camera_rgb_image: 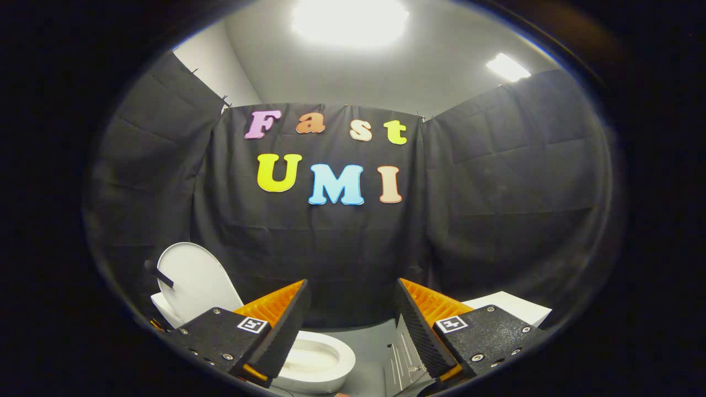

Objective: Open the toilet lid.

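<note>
We see the white oval plastic toilet lid (193, 281) standing raised, leaning back toward the black cloth wall (342, 248), up and to the left beyond our claw's left finger. A short dark handle-like stub (159, 272) sticks out from the lid's left edge. Below the lid, the white ceramic toilet bowl (320, 358) lies open, its rim showing just ahead of and partly behind the left finger (287, 325), with the pale inside of the bowl visible between the finger and the rim.

Our claw (353, 320) hangs wide, its two ribbed fingers well apart and holding nothing; the gap between them frames only cloth and floor. It touches neither the lid nor the bowl.

Between the fingers and lower down, we see the smooth grey floor (375, 342), and just inside the right finger a flat grey metal plate (402, 364) with slots, lying on that floor. Beyond the right finger, a white box-shaped block (513, 309) sits with its top face showing, close to the cloth wall.

Above the cloth, the pale ceiling (441, 82) carries two bright lights (350, 22).
</note>
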### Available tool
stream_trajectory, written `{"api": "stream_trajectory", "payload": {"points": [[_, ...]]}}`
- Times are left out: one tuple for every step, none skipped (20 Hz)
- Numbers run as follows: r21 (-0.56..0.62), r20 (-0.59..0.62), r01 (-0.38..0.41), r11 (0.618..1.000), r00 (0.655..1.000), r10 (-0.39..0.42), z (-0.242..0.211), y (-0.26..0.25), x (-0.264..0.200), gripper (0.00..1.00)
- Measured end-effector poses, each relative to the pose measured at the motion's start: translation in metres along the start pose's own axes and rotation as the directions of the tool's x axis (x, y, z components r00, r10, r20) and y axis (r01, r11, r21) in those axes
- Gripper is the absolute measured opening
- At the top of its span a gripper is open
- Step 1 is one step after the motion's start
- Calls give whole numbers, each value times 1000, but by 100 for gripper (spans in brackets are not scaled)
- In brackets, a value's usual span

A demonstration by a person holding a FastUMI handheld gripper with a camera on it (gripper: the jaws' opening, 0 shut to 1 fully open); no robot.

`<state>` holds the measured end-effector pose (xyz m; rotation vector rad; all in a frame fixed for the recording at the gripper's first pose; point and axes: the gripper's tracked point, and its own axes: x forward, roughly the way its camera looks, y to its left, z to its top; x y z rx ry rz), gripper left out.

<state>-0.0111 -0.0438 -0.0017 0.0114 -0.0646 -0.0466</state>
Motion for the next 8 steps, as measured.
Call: {"api": "stream_trajectory", "payload": {"points": [[-2, -8, 16, 1000, 1000, -16, -5, -6, 0, 95], [-5, -15, 22, 1000, 1000, -22, -6, -8, -1, 95], [-14, -21, 22, 1000, 1000, -22, -5, -6, -2, 95], [-25, -24, 32, 999, 999, -33, -5, -9, -2, 95], [-35, -26, 49, 998, 998, -50, -5, -15, -3, 95], [-36, -28, 62, 997, 998, -63, -5, -19, -3, 95], [-34, -31, 63, 997, 997, -64, -7, -18, -4, 95], [-27, -34, 64, 998, 997, -65, -9, -17, -4, 95]]}}
